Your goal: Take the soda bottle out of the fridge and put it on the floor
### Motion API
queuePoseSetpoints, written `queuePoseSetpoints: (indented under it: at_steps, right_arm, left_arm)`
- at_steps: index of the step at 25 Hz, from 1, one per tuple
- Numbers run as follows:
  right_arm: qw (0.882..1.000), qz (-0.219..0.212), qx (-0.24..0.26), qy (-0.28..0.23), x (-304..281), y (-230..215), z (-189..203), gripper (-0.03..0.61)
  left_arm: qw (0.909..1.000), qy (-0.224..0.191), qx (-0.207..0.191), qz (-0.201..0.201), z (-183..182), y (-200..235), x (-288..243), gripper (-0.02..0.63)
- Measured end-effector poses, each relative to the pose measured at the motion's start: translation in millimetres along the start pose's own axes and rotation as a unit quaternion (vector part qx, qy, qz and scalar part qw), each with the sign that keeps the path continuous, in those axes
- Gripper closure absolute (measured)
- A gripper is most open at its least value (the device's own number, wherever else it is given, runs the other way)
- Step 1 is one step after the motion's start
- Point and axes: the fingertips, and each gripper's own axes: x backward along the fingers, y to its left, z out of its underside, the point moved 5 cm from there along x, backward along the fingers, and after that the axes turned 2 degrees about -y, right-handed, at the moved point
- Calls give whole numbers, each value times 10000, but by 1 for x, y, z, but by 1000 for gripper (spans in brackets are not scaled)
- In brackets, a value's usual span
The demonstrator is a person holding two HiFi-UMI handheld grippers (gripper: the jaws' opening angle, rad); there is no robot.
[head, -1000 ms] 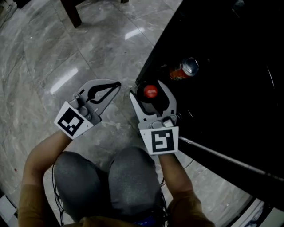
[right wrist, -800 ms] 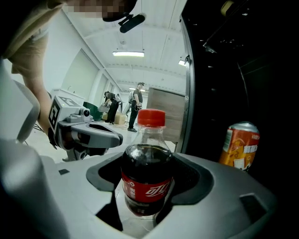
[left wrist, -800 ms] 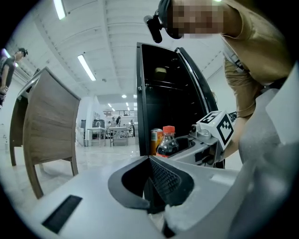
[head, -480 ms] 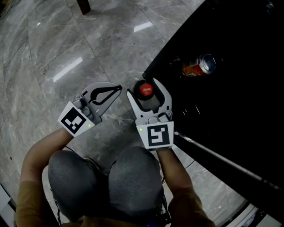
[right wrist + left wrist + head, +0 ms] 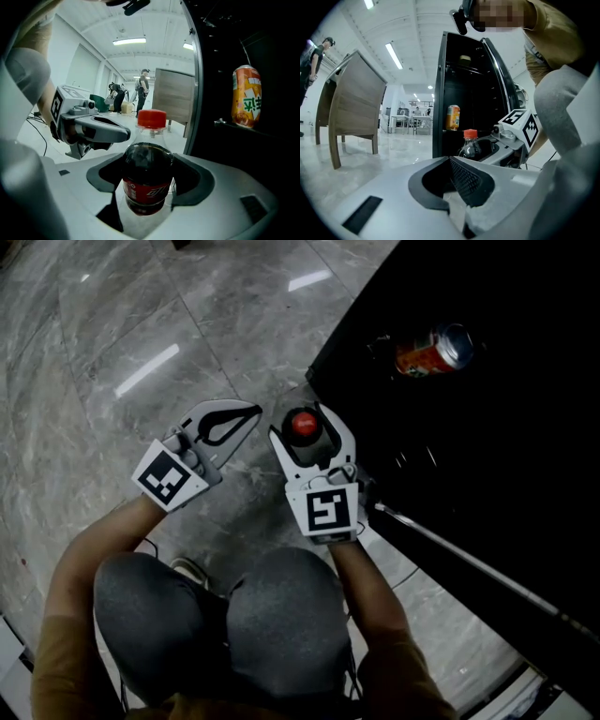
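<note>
The head view looks steeply down on the left gripper (image 5: 251, 411) and right gripper (image 5: 300, 421). Each gripper view looks close along its own jaws; both share the bottle (image 5: 146, 173), and the can (image 5: 245, 96) beyond the jaws.

The floor (image 5: 112, 324) is polished grey stone, veined like marble and glossy enough to mirror the ceiling lights. The fridge (image 5: 487, 465) has a smooth, shiny black shell. The soda bottle (image 5: 146, 180) is clear glossy plastic with a red plastic cap and a slick red label. The can (image 5: 431, 351) is shiny printed metal. The 2 tools, left gripper (image 5: 248, 413) and right gripper (image 5: 302, 424), are matt pale-grey plastic with black cross-hatched pads (image 5: 464, 180). The wooden furniture (image 5: 351, 101) looks matt and grained. The trousers (image 5: 272, 615) are grey cloth.
</note>
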Motion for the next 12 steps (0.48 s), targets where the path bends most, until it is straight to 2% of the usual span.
queuePoseSetpoints:
  at_steps: [4,8,12]
  right_arm:
    - [9999,-15,-73,128,-5,2,14,279]
    - [9998,-49,-94,170,-15,6,26,279]
    - [9995,-124,-151,232,-22,14,43,279]
  left_arm:
    - [9997,175,5,-163,20,5,7,614]
    - [9991,391,-129,-109,31,-2,12,614]
    - [9986,521,-70,-89,38,-11,13,614]
